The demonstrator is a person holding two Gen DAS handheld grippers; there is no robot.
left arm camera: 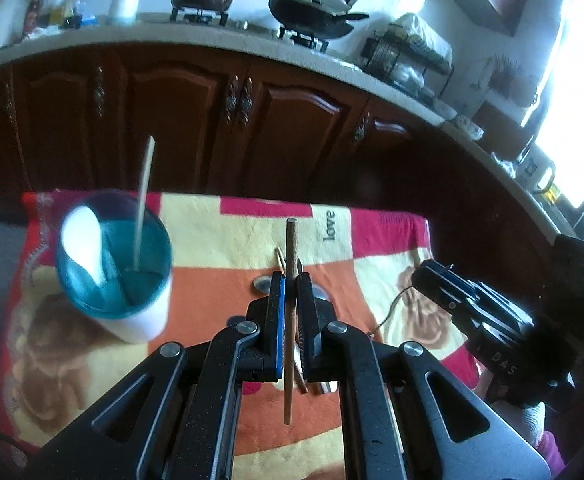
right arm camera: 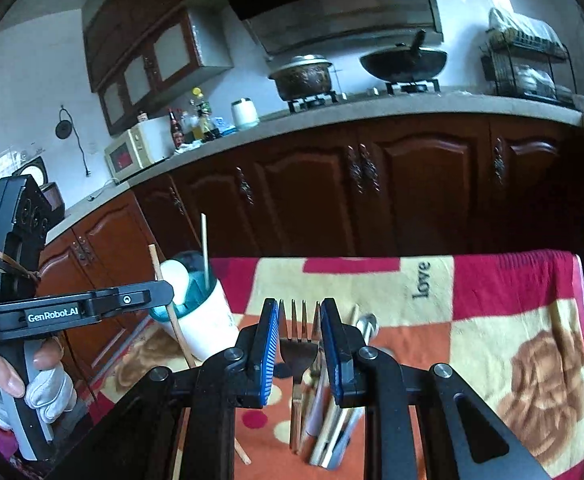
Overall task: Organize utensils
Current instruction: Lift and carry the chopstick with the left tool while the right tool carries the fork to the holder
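The left gripper pinches a brown chopstick near its middle, lifted over the blanket. Held by so little, it could pivot or slip, or knock the cup near the blanket's far left corner and tip it. The cup is white with a teal rim, holding a white spoon and a pale stick. The right gripper is spread above a fork among loose cutlery, gripping nothing.
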